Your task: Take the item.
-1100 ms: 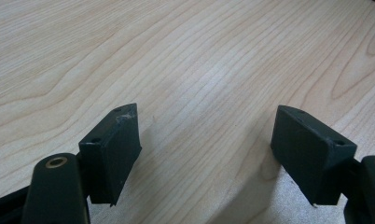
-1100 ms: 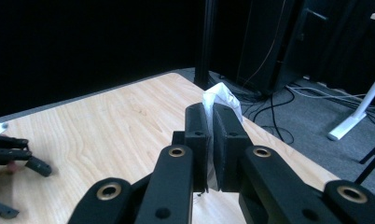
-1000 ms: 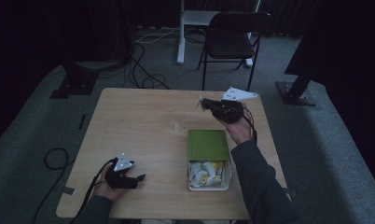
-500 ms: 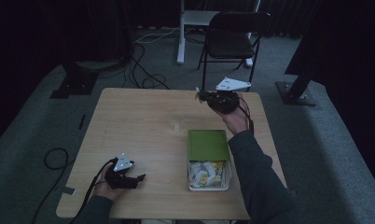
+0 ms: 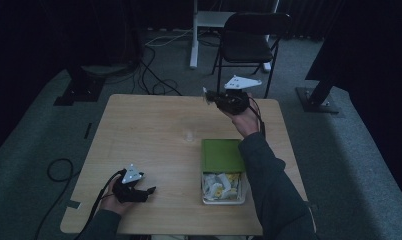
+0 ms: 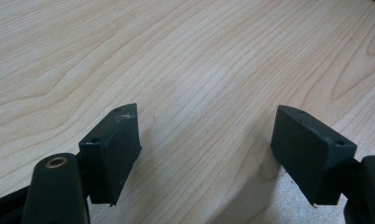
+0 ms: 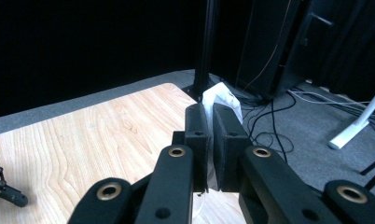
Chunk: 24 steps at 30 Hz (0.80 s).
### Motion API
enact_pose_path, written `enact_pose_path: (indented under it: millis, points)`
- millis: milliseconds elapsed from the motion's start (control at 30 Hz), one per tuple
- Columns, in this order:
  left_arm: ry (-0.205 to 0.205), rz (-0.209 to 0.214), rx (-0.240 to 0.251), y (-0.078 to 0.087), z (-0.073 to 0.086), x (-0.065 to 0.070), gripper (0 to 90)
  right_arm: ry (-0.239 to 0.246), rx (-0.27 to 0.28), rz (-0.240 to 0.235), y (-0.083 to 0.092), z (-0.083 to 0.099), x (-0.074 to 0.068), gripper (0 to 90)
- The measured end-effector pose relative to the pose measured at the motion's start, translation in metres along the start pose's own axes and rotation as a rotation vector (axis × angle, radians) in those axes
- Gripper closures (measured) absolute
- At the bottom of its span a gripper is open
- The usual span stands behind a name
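Meanwhile, at the near left corner of the table (image 5: 139, 125), the left gripper (image 5: 150, 191) rests on the wood where it lay a second ago, its jaws standing wide apart with nothing between them, as the left gripper view confirms with bare woodgrain in the gap. Further right, a small clear object (image 5: 189, 135), too faint to identify, sits near the middle of the tabletop. Near the front right edge stands a clear box (image 5: 223, 189) of crumpled white and yellow pieces, its green lid (image 5: 221, 155) lying flat behind it. At the far right edge the right gripper (image 5: 207, 95) has risen and swung away from the box over the last second; its jaws are pressed together on a crumpled white scrap (image 7: 221, 99). That suggests a piece has been lifted out and is being carried off, probably to be set down elsewhere.
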<state>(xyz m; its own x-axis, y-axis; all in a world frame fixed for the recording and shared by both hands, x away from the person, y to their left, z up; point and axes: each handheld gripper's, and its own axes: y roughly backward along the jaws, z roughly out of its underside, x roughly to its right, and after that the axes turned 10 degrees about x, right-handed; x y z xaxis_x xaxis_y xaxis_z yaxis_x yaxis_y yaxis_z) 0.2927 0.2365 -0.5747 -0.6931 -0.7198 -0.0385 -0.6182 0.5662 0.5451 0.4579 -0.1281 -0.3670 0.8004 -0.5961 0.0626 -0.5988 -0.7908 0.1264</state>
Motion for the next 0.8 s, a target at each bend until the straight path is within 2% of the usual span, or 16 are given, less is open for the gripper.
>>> enact_pose_path:
  millis: [367,567,800]
  points:
    - [0.002,-0.001,0.001,0.000,0.000,0.000,24.8,-0.006,-0.029,-0.015,-0.024,0.000,0.000,85.5]
    - [0.002,-0.001,0.001,0.000,0.000,0.000,24.8,-0.041,-0.034,-0.021,-0.033,0.003,0.003,85.5]
    - [0.002,0.000,0.001,0.000,0.000,0.000,24.8,-0.052,-0.054,-0.034,-0.043,0.008,0.002,85.5]
